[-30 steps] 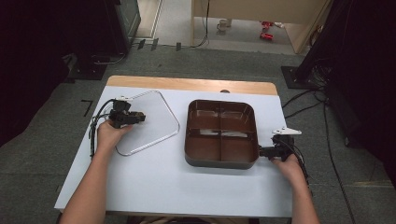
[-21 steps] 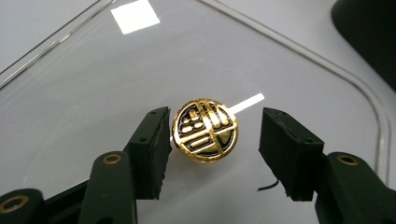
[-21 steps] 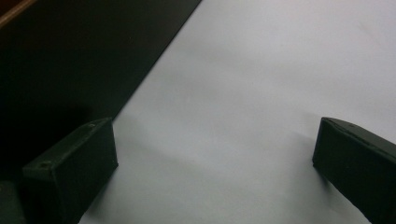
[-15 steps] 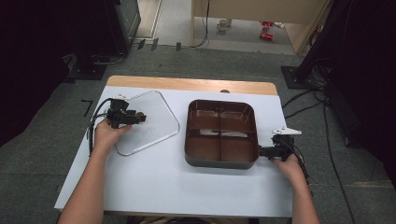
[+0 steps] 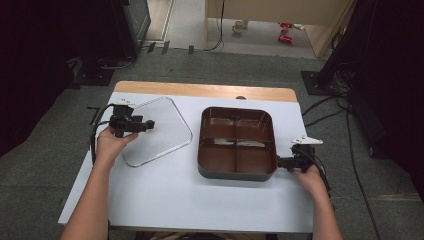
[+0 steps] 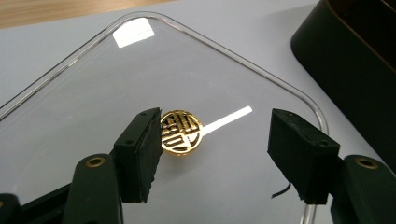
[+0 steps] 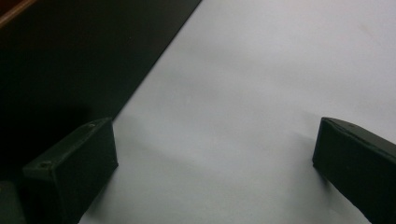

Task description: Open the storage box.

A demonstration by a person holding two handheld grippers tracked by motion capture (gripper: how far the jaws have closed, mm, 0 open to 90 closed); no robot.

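Left gripper (image 6: 212, 149) just opened over the clear lid (image 5: 155, 131), jaws wide now, nothing pinched between them, gold emblem (image 6: 181, 132) showing beside the left jaw. Compared with a second ago, up off the lid and a touch back from it. Lid lying flat on the desk (image 5: 165, 195), left of the brown tray (image 5: 237, 172) and apart from it. Looks like a release: lid set down, tray left uncovered with its four compartments bare. Over on the far side, right gripper (image 7: 210, 172) parked as before at the tray's near right corner, jaws spread, only desk between them. Probably free now for whatever goes into the tray.
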